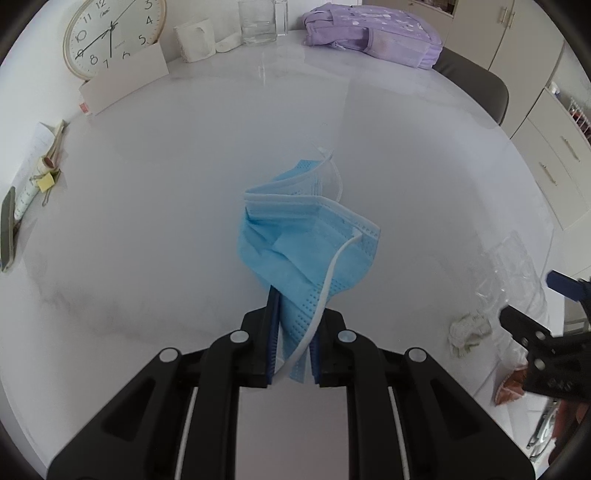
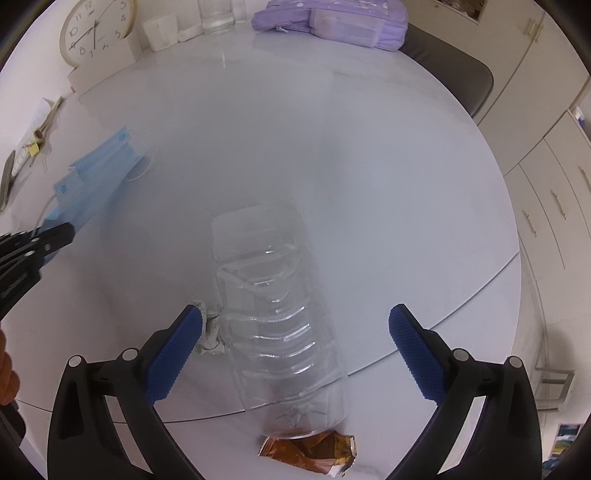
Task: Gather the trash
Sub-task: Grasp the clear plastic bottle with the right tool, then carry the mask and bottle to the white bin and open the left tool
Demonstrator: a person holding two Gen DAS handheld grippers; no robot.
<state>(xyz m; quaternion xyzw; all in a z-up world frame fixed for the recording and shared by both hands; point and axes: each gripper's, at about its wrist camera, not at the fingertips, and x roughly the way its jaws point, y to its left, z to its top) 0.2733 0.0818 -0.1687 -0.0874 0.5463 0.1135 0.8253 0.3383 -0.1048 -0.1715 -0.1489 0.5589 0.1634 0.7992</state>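
My left gripper (image 1: 291, 336) is shut on a blue face mask (image 1: 306, 236) and holds it above the white table (image 1: 166, 184); the mask also shows at the left of the right wrist view (image 2: 96, 170). My right gripper (image 2: 295, 332) is open, its jaws on either side of a clear plastic bottle (image 2: 273, 302) lying on the table. A crumpled white tissue (image 2: 212, 334) lies beside the bottle's left side. A brown snack wrapper (image 2: 314, 450) lies at the bottle's near end.
At the back stand a clock (image 1: 110, 33), a white card (image 1: 125, 77), a tissue pack (image 1: 195, 38), a glass (image 1: 256, 22) and a purple bag (image 1: 373, 33). Pens and clips (image 1: 40, 170) lie at the left edge. A chair (image 2: 450, 74) and cabinets (image 2: 546, 166) stand to the right.
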